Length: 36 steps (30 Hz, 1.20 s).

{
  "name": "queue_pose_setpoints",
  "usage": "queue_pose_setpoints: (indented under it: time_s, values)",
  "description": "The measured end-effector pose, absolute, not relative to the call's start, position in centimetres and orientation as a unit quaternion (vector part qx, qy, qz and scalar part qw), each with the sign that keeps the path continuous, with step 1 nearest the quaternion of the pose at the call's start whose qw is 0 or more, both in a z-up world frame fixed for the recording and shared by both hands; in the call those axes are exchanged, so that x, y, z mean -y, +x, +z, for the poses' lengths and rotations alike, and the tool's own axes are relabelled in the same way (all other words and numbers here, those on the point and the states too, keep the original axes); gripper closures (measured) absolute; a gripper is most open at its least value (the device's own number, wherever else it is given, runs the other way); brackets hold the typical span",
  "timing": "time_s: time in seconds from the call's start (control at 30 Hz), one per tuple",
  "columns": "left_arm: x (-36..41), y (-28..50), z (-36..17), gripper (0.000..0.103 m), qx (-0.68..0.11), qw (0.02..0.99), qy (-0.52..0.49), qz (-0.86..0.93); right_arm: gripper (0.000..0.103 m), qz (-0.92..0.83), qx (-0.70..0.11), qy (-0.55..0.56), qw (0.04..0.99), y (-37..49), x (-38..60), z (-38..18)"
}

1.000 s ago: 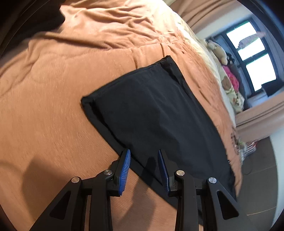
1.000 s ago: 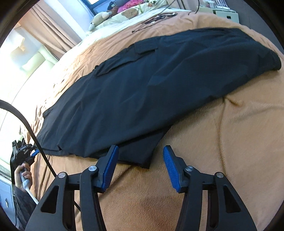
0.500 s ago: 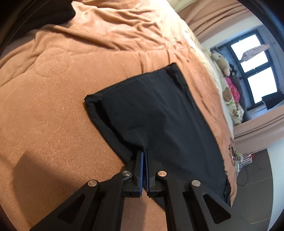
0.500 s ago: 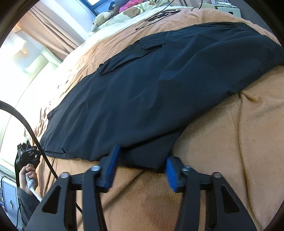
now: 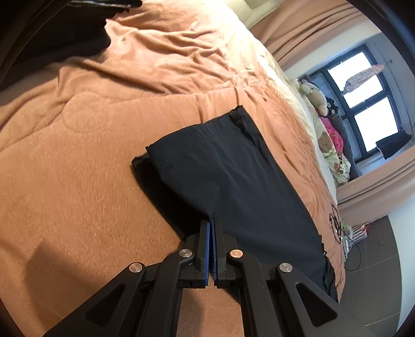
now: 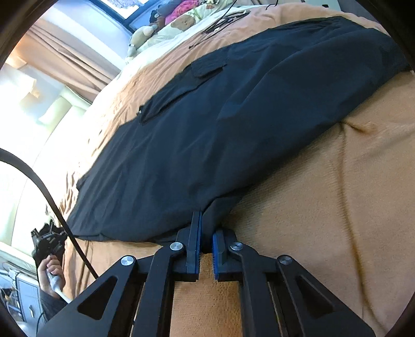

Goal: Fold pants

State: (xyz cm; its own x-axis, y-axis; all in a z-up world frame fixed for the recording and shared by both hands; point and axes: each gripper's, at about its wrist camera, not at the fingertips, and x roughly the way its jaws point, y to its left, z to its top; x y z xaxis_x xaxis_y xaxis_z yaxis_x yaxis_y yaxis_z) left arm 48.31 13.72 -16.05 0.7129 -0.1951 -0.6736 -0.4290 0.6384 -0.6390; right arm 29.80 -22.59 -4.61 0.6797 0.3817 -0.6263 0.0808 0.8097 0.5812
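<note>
Black pants lie flat on a tan blanket on a bed. In the left wrist view I see one leg end with its hem; my left gripper is shut on the near edge of the top layer, which puckers up over the layer beneath. The right wrist view takes in the wide part of the pants with a cargo pocket. My right gripper is shut on the near edge, with a fold of black cloth pinched between its blue pads.
Stuffed toys and pillows lie at the bed's far end under a window. A dark garment sits at the upper left. Black cords lie on the blanket. A hand holds the other gripper, a cable arching over.
Both grippers went from open to shut on the near edge of the pants, the left one first, the right one just now. Cloth at the left gripper has bunched up slightly.
</note>
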Motion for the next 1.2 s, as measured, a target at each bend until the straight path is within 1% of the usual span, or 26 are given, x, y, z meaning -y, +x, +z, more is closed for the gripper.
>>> queue_pose_setpoints:
  time_s: [0.23, 0.27, 0.33, 0.37, 0.4, 0.43, 0.7, 0.87, 1.0, 1.2]
  values:
    - [-14.2, 49.0, -17.8, 0.101, -0.405, 0.806, -0.423, 0.083, 0.102, 0.067, -0.404, 0.287, 0.866, 28.8, 22.4, -4.8]
    - [-14.2, 49.0, -17.6, 0.098, -0.406, 0.808, -0.420, 0.083, 0.102, 0.067, -0.403, 0.288, 0.866, 28.7, 22.4, -4.7]
    - [-14.2, 48.9, -17.3, 0.084, -0.409, 0.806, -0.420, 0.081, 0.101, 0.074, -0.397, 0.294, 0.867, 28.5, 22.5, -4.3]
    - [-14.4, 48.7, -17.3, 0.072, -0.405, 0.804, -0.428, 0.079, 0.101, 0.076, -0.395, 0.296, 0.867, 28.5, 22.5, -4.2]
    - [-14.5, 48.5, -17.4, 0.064, -0.401, 0.801, -0.438, 0.075, 0.101, 0.077, -0.393, 0.300, 0.866, 28.6, 22.6, -4.1]
    - [-14.6, 48.4, -17.6, 0.062, -0.399, 0.799, -0.445, 0.072, 0.101, 0.082, -0.393, 0.310, 0.862, 28.6, 22.7, -4.2]
    - [-15.3, 48.9, -19.0, 0.062, -0.398, 0.781, -0.476, 0.066, 0.100, 0.093, -0.399, 0.331, 0.850, 28.8, 24.0, -5.1]
    - [-15.7, 48.9, -19.0, 0.062, -0.359, 0.794, -0.486, 0.065, 0.100, 0.098, -0.402, 0.340, 0.844, 28.9, 24.9, -5.8]
    - [-15.6, 48.5, -17.9, 0.062, -0.341, 0.804, -0.484, 0.048, 0.100, 0.102, -0.394, 0.347, 0.845, 28.5, 25.5, -5.7]
    - [-15.6, 49.0, -18.5, 0.063, -0.353, 0.800, -0.483, 0.051, 0.100, 0.112, -0.385, 0.359, 0.843, 28.1, 25.8, -6.0]
